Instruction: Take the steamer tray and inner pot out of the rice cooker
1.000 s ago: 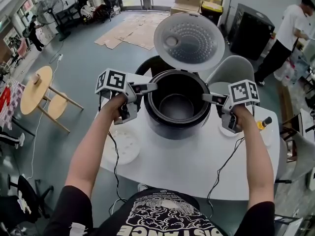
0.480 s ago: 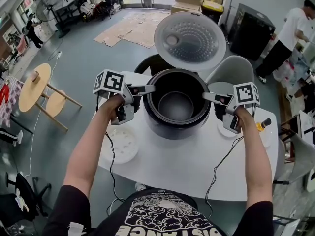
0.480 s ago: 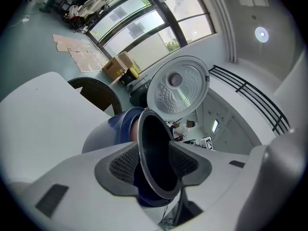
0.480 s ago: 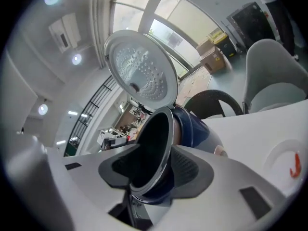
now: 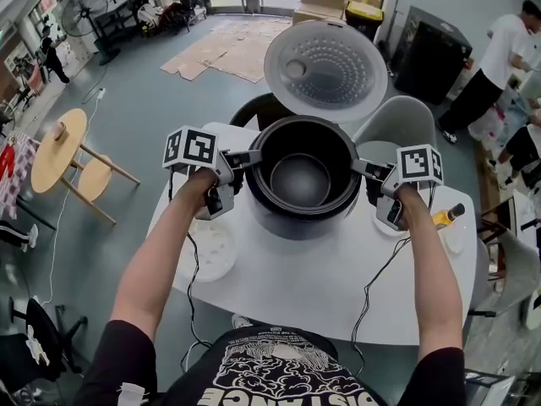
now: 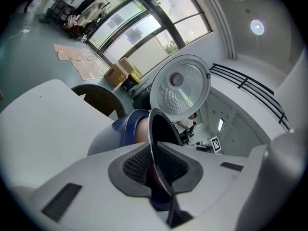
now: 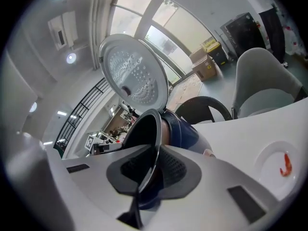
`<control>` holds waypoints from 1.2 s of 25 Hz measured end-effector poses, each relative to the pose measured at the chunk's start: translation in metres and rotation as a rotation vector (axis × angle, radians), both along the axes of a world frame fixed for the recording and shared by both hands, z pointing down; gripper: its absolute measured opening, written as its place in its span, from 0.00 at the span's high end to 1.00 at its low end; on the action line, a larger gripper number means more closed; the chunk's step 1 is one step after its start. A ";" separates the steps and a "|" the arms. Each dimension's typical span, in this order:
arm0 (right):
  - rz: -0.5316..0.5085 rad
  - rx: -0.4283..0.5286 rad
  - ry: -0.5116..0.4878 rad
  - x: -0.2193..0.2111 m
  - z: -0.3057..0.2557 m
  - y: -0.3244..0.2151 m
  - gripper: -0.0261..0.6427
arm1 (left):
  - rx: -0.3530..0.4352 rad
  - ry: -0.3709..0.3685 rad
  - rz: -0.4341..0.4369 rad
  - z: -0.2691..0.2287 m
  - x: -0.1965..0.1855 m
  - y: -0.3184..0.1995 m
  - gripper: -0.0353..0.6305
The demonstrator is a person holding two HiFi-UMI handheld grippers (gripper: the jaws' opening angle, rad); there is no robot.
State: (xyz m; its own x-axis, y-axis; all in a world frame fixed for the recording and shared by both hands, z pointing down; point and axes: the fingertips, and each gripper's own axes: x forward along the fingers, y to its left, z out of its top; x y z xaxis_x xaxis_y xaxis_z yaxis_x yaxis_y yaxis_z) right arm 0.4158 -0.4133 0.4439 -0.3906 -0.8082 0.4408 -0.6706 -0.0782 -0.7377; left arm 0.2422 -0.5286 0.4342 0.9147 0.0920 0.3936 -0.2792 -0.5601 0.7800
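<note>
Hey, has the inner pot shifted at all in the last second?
No. The inner pot sits in the same spot inside the rice cooker, its rim no closer to the open lid.

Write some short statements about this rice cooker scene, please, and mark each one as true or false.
1. The left gripper grips the thin rim of the dark metal inner pot. True; its jaws have just been closing onto it.
2. The right gripper is open and holds nothing. False: its jaws have just been closing too, and they pinch the same rim on the opposite side.
3. The round silver lid of the dark rice cooker is shut. False: it stands open.
4. A round white steamer tray with small holes lies on the white table, left of the cooker. True.
</note>
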 end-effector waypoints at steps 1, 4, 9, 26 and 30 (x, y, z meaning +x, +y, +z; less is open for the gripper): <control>0.008 -0.003 -0.002 -0.005 -0.001 0.001 0.87 | 0.005 0.001 -0.012 -0.001 -0.003 0.001 0.88; 0.027 -0.018 0.026 -0.016 -0.007 0.007 0.87 | 0.026 0.002 -0.035 -0.007 -0.013 0.006 0.88; 0.067 0.022 0.065 -0.018 -0.038 0.011 0.88 | 0.094 0.028 -0.049 -0.032 -0.017 0.009 0.88; 0.287 0.258 0.210 -0.105 -0.157 0.081 0.89 | 0.260 0.274 -0.005 -0.143 -0.087 0.049 0.89; 0.335 0.281 0.260 -0.123 -0.173 0.122 0.89 | 0.280 0.328 0.033 -0.162 -0.101 0.080 0.89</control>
State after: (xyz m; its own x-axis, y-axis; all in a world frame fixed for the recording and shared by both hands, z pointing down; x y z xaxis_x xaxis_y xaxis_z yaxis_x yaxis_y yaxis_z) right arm 0.2924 -0.2912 0.2713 0.0042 -0.9716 0.2364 -0.8069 -0.1429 -0.5732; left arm 0.1408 -0.4483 0.2719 0.9939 0.0542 0.0962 -0.0202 -0.7673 0.6410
